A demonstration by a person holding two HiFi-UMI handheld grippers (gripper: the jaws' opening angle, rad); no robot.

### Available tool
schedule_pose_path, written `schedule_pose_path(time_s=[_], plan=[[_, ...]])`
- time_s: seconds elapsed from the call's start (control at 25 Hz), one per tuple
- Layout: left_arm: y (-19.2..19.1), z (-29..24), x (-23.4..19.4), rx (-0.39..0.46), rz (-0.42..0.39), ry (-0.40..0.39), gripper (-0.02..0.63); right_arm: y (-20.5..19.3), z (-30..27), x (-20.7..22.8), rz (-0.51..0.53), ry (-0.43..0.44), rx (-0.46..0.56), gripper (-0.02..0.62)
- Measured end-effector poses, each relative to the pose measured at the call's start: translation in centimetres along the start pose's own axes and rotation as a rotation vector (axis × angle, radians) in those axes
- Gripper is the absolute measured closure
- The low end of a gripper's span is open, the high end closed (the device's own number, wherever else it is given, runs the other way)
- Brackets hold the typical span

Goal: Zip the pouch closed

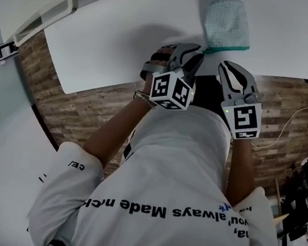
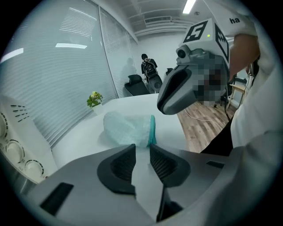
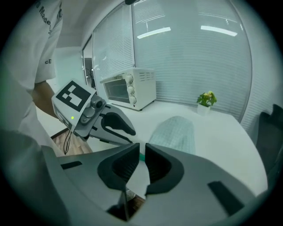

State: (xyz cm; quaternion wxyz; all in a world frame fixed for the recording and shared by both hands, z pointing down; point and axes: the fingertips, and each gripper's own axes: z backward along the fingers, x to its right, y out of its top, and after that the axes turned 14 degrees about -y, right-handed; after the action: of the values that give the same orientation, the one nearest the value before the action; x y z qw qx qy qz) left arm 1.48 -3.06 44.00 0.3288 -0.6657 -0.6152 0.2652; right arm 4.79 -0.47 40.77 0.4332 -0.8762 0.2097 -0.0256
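So basically nothing's been zipped yet, as far as these shots go. The pouch (image 1: 225,19), a pale checked thing, lies flat on the white table (image 1: 113,51), with its teal zipper edge (image 1: 228,47) along the side nearest the person. Nothing is touching it.

The left gripper (image 2: 142,148) has its jaws apart with a modest gap. There's only bare table in that gap, and the pouch sits a bit ahead of the tips. The right gripper (image 3: 142,148) has a narrower gap, also with nothing in it. A sliver of the teal edge shows through the slot, but that's behind the jaws, not between the pads. From the head view both grippers hang side by side over the near table edge, just short of the pouch and pointed at its zipper side.

Fair warning: the zipper edge is small and soft in every view. There's no telling how much of it is open or which end the slider is at. No pull tab can be made out either.

So pretty much everything is still left. One gripper will probably need to pin the fabric near the zipper end, and the other has to find the pull, pinch it and run it along the teal edge. The toaster oven (image 3: 128,88) and the little plant (image 3: 206,99) are well clear and shouldn't matter.
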Motion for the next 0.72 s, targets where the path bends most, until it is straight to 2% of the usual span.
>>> schedule_pose_path(time_s=[0.44,0.6,0.72], plan=[[-2.1,-2.8,-1.6,-0.055,0.011,0.018,0.502,-4.2,-3.5,-2.9,0.062,0.092,-0.095,0.514],[-1.1,-1.6,-1.5,0.001,0.024,0.004,0.502,-5.0,-4.4,-3.4,0.075,0.095,-0.111,0.511],[-0.7,-0.6,0.1,-0.008,0.009,-0.036,0.5,-5.7,-4.5,-3.3,0.072,0.088,-0.119,0.511]])
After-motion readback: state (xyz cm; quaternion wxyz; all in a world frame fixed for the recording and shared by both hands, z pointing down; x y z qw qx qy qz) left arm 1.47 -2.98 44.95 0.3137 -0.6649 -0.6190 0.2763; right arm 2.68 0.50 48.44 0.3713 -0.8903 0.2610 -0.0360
